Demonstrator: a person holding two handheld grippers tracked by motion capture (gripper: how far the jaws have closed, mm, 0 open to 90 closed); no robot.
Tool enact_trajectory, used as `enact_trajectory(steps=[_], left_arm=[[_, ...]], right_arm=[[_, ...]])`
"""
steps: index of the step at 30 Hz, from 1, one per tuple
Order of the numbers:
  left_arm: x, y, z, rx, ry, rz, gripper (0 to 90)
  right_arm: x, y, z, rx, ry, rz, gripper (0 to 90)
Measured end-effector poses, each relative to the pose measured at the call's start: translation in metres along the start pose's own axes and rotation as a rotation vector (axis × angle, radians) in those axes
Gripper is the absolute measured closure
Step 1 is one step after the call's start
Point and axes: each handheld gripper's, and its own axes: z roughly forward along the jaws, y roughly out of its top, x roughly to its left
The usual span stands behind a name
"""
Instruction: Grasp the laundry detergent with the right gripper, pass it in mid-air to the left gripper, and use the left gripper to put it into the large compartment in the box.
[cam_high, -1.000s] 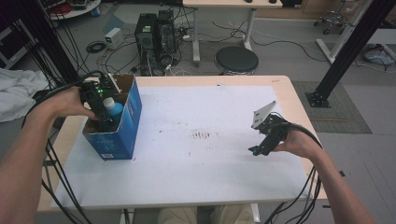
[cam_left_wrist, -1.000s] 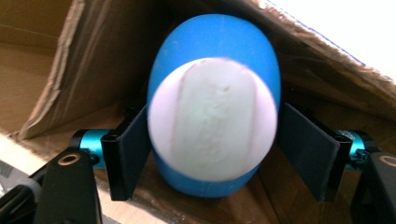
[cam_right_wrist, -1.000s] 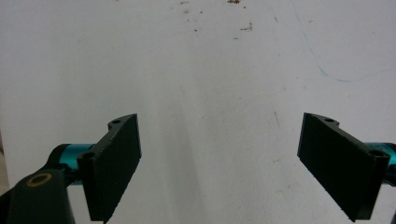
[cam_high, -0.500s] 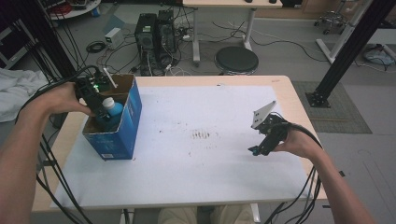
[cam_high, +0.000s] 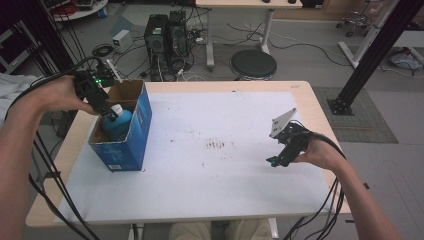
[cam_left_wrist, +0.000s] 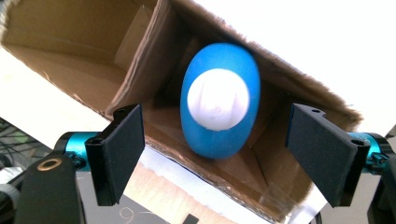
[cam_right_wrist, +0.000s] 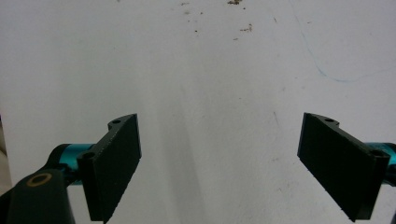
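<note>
At 9 o'clock on the table (cam_high: 210, 200) we're seeing one blue cardboard box (cam_high: 131, 145) with one blue white-capped bottle (cam_left_wrist: 219, 100) standing inside it. We're hovering the left gripper (cam_high: 105, 111) just over the bottle; its jaws have just been opening, now spread wide, pads clear of the bottle. At 3 o'clock we're holding the right gripper (cam_high: 274, 162) over the bare sheet, jaws wide, gripping nothing. Count: one box, one bottle, two grippers.

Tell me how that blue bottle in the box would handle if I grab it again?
The blue bottle looks like smooth rounded plastic, so the fingers might slip. It stands upright in the cardboard box, whose walls probably stop tipping. It looks oval from above, so gripping its narrower sides seems safer.
</note>
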Motion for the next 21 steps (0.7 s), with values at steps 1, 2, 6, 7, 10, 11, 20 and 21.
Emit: enact_trajectory(steps=[1,2,6,7,10,11,20,21], left_arm=[[-0.002,0.002,-0.003,-0.006,0.004,0.006,19.8],[-0.003,0.005,-0.007,-0.011,0.007,0.012,19.8],[-0.009,0.014,-0.019,-0.023,0.018,0.043,19.8],[-0.011,0.017,-0.022,-0.024,0.023,0.049,19.8],[-0.016,0.025,-0.031,-0.032,0.033,0.064,19.8],[-0.017,0.027,-0.034,-0.037,0.036,0.071,19.8],[-0.042,0.056,-0.046,-0.075,0.044,0.143,19.1],[-0.046,0.06,-0.046,-0.075,0.048,0.154,17.7]], right_arm=[[0.0,0.0,0.0,-0.002,-0.001,-0.003,12.7],[0.0,0.001,0.0,-0.003,-0.001,-0.002,12.7],[0.0,0.001,0.0,0.0,-0.001,-0.003,12.6],[0.0,0.001,0.0,0.0,-0.002,-0.002,12.6],[0.0,0.002,-0.001,0.0,-0.003,-0.002,12.7],[0.0,0.002,-0.001,0.0,-0.003,-0.001,12.6],[0.001,0.002,-0.001,0.009,-0.005,-0.008,12.6],[0.001,0.002,-0.001,0.009,-0.006,-0.009,12.7]])
